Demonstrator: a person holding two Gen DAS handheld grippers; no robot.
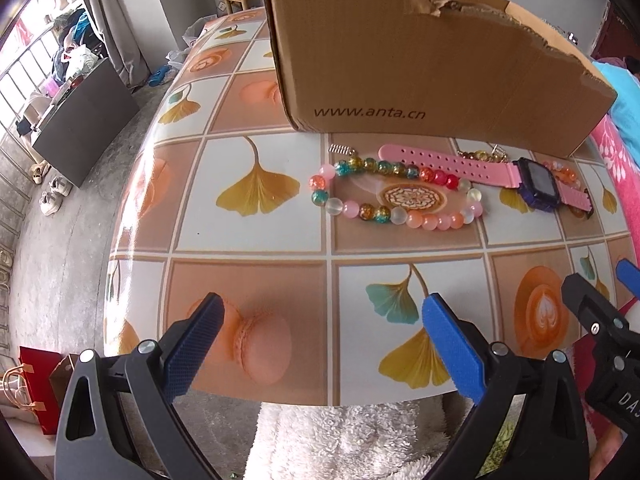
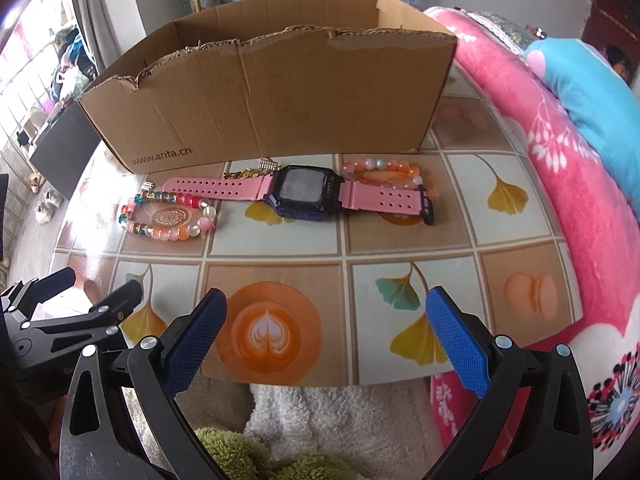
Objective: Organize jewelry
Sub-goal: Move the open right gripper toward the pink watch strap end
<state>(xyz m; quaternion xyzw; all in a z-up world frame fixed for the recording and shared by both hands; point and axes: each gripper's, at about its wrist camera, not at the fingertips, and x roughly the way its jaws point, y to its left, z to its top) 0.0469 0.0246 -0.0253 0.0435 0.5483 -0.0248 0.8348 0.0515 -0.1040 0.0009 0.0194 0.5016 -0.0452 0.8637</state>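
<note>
Nothing packed yet: watch, big bead bracelet, small bracelet & gold chain all lie just in front of the box. Left gripper & right gripper both spread wide, empty, well short of the box.

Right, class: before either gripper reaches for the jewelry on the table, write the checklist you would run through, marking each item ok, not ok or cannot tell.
1. Left gripper open and holding nothing: ok.
2. Right gripper open and holding nothing: ok.
3. Cardboard box open at the top: ok.
4. Pink watch lying flat and in view: ok.
5. Multicoloured bead bracelet clear of the watch strap: not ok, the strap lies across its beads.
6. Gold chain free behind the watch: cannot tell, mostly hidden.
</note>
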